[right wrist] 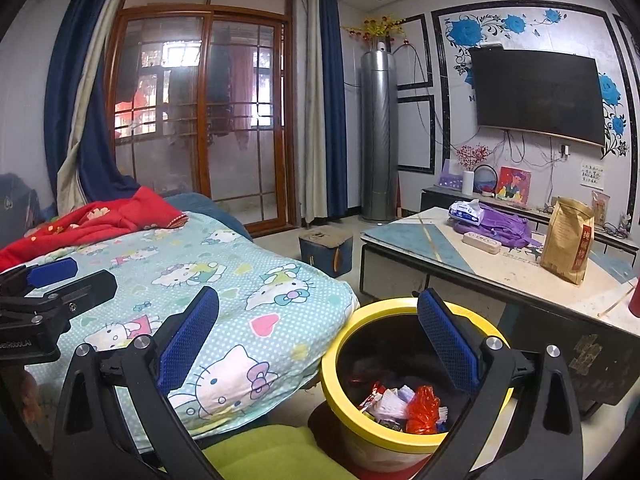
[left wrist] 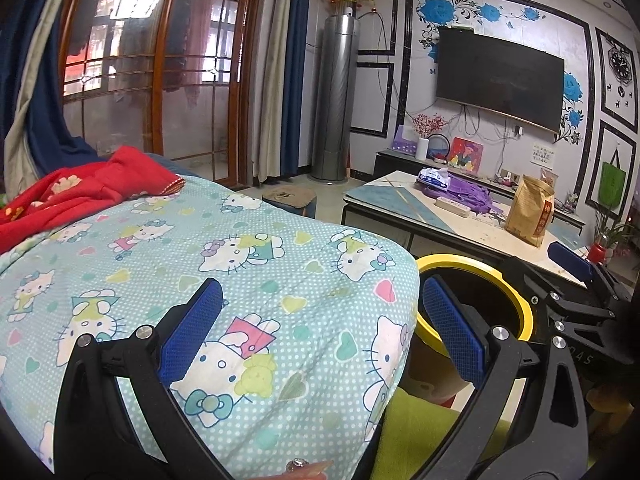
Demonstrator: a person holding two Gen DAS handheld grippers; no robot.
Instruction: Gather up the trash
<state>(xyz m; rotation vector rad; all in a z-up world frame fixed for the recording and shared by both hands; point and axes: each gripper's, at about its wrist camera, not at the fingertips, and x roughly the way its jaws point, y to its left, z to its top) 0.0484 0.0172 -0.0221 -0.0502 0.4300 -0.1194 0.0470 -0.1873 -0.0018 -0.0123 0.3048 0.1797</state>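
A yellow-rimmed trash bin [right wrist: 332, 364] stands on the floor between the bed and the coffee table. Crumpled wrappers and red plastic trash [right wrist: 404, 404] lie inside it. My right gripper [right wrist: 318, 336] is open and empty, hovering above the bin's left rim. My left gripper [left wrist: 322, 320] is open and empty above the Hello Kitty blanket [left wrist: 240, 280], with the bin [left wrist: 520, 308] to its right. The right gripper [left wrist: 576, 280] shows at the right edge of the left wrist view. The left gripper [right wrist: 44, 284] shows at the left edge of the right wrist view.
A coffee table [right wrist: 500, 276] holds a brown paper bag [right wrist: 568, 236], a purple cloth [right wrist: 500, 228], a tissue pack [right wrist: 466, 210] and a power strip [right wrist: 482, 242]. A red garment [right wrist: 100, 216] lies on the bed. A small box stool [right wrist: 326, 250] stands on the floor.
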